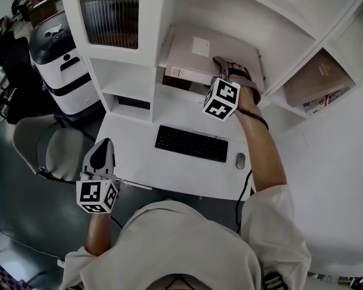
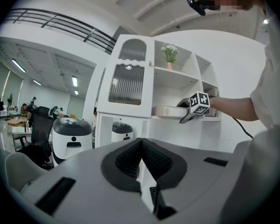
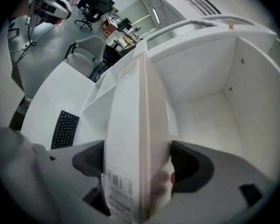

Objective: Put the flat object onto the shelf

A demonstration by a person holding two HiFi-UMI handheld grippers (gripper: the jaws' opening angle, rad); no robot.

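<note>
- The flat box (image 3: 130, 125) sits clamped between the right claw's (image 3: 139, 164) pads, its near end at the shelf's (image 3: 210, 115) front edge.
- The left claw (image 2: 141, 143) is closed and empty.

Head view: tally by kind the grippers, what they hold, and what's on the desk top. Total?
grippers: 2, left gripper and right gripper
box: 1, in the right gripper
keyboard: 1
mouse: 1
total: 5
</note>
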